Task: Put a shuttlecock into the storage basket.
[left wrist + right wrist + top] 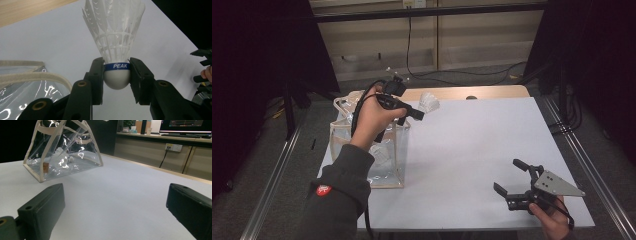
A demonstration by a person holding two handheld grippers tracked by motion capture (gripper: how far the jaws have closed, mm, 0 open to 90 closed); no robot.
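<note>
Two hand-held tongs are at work over a wide white desk (472, 150), the biggest thing in the room, with a strip of pale wood showing along its far edge. On the left part of the desk stands a clear plastic bag (387, 155) with cream fabric trim and handles; from the right gripper view it sits upright, and something white and feathered lies inside on its bottom, probably more shuttlecocks, though the glare on the plastic makes that hard to be sure of.

Above the bag's far corner a person's left hand (372, 117), coming out of a dark sleeve, holds the left tongs (419, 112) raised off the desk and pointing to the right. Those tongs pinch a white shuttlecock (116, 45): the two black pads press on either side of its rounded cork base, right at the blue band printed PEAK, and the feather skirt fans out beyond the tips. The shuttlecock is in the air, clear of the desk and outside the bag.

Near the front right corner of the desk the right hand (552, 217) holds the right tongs (512, 177) low over the surface, well apart from the bag. Their jaws are spread wide with nothing between them.
</note>
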